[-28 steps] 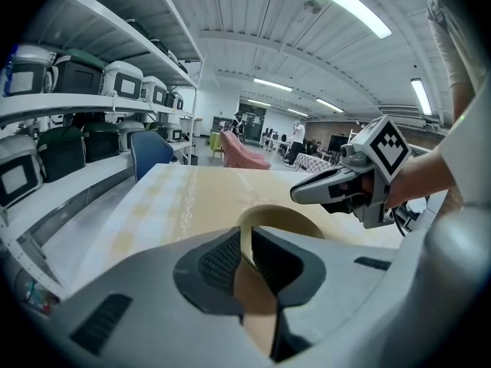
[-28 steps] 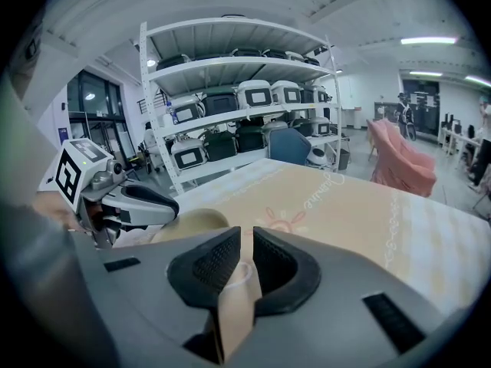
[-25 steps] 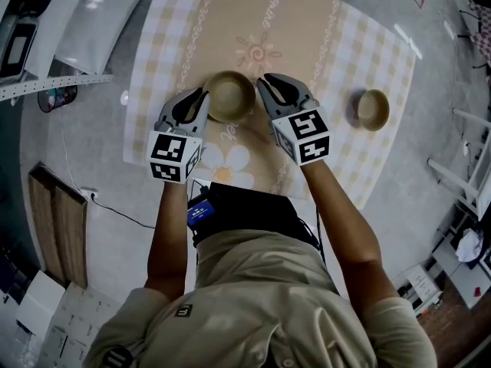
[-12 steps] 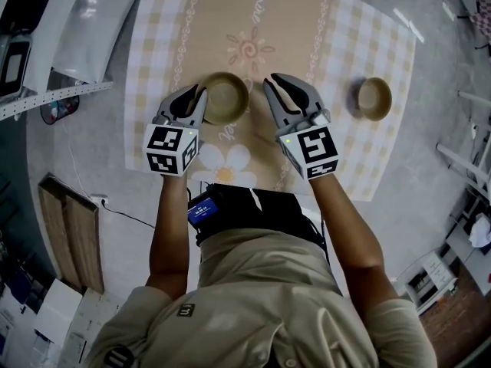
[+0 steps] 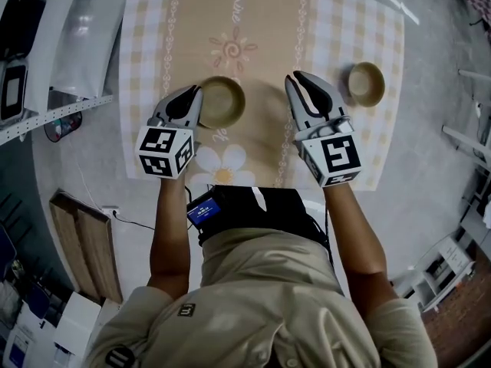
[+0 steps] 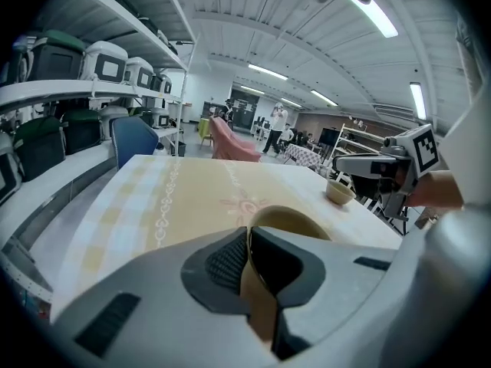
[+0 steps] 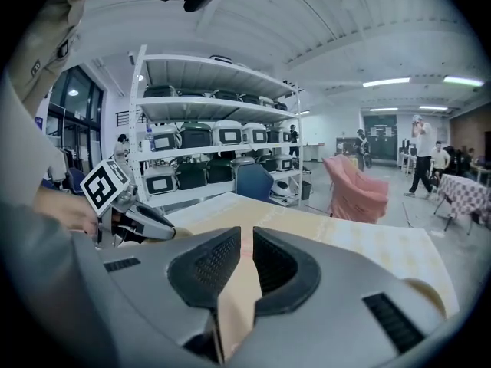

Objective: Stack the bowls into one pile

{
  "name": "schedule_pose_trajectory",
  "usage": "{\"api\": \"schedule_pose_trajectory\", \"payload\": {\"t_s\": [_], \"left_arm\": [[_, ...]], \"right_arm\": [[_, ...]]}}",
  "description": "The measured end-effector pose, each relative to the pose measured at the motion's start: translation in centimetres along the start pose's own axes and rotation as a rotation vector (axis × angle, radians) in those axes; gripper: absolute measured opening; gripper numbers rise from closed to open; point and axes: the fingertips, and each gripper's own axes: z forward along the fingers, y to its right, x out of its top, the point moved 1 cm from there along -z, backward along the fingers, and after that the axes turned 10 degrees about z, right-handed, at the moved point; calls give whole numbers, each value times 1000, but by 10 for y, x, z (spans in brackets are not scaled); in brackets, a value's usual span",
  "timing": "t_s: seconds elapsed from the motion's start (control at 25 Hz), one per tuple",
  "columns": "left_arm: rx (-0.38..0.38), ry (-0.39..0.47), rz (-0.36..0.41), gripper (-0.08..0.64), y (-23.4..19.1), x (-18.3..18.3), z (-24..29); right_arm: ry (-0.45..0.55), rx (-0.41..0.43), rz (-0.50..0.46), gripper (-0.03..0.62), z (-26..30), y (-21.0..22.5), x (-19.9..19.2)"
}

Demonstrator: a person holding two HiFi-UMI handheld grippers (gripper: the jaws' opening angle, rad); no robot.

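Sitting centre-left on the table point(image 5: 261, 21), the big bowl point(image 5: 222, 102) had its rim pinched by the left claw point(image 5: 195, 94). The small bowl point(image 5: 366, 83) lay upper right, well apart. The right claw point(image 5: 301, 78) was nearly closed, empty. Nothing stacked yet.

No text was legible. Cursive script printed on the beige checked tablecloth point(image 5: 265, 44) was too small to read; the blue label point(image 5: 203, 211) on the black waist device point(image 5: 261, 209) was blurred.
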Motion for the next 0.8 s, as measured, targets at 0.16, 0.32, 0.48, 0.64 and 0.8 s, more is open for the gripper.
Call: {"api": "schedule_pose_trajectory", "payload": {"t_s": [0.16, 0.32, 0.48, 0.64, 0.8], "left_arm": [[-21, 8, 28, 25, 11, 13, 1], [-39, 26, 54, 25, 22, 32, 0], [-60, 41, 84, 25, 35, 50, 2], [-80, 56, 117, 25, 48, 67, 6], [-100, 66, 143, 25, 62, 82, 12]], "right_arm": [[25, -39, 15, 48, -17, 13, 4], [52, -73, 27, 48, -34, 23, 10], [75, -100, 41, 48, -52, 32, 14], [99, -129, 50, 48, -70, 42, 18], [123, -160, 57, 48, -89, 53, 21]]}}
